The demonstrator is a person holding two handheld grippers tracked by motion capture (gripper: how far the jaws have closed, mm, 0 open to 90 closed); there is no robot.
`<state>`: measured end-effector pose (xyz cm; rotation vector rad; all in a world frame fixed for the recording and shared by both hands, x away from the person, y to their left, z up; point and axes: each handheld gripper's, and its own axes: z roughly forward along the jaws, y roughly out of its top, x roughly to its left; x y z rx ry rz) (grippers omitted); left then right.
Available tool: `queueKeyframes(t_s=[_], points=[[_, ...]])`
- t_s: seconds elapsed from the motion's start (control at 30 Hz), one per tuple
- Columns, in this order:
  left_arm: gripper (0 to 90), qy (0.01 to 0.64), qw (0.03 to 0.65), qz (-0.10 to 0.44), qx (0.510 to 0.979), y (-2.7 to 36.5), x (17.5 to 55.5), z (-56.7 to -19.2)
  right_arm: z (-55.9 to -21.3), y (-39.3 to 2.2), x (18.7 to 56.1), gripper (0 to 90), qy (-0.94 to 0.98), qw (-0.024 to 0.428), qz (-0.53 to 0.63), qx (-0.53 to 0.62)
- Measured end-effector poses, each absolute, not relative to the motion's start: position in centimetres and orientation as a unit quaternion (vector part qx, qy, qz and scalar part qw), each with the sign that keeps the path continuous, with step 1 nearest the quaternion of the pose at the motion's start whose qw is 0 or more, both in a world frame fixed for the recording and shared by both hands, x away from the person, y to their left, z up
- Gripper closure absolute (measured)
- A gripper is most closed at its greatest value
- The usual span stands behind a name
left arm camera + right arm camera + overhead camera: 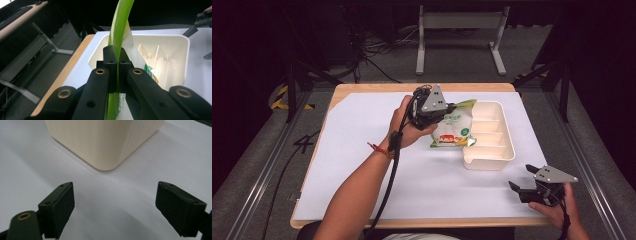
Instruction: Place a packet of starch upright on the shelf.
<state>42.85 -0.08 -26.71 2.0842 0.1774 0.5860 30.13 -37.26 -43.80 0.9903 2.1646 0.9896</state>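
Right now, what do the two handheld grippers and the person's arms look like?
Both the left gripper and right gripper are black, two-jawed, with brass-coloured pivot pins and a grey three-cornered plate on top. A black cable trails from each, the left one along the forearm. Forearms are bare, no sleeves; the left wrist wears a red cord bracelet.

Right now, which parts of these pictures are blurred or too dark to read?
High view: the floor around the wooden table is nearly black. Left gripper view: the green edge of the snack bag is soft with closeness. Right gripper view: the cream plastic tray is out of focus and casts a soft shadow.
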Motion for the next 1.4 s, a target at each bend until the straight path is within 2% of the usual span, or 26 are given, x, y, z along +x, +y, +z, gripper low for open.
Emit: queueKeyframes(t_s=[0.67,0.93,1.4], points=[[89.9,0.035,0.454,0.221,0.863,-6.2,42.0,-25.8,-43.8,-37.3,30.1,15.3,0.806,0.279,0.371,0.368],[89.8,0.033,0.452,0.211,0.866,-8.9,42.3,-26.3,-43.7,-37.3,30.0,15.3,0.806,0.279,0.372,0.367],[89.9,0.038,0.461,0.206,0.862,-11.4,42.4,-26.5,-43.8,-37.3,30.1,15.4,0.806,0.278,0.372,0.367]])
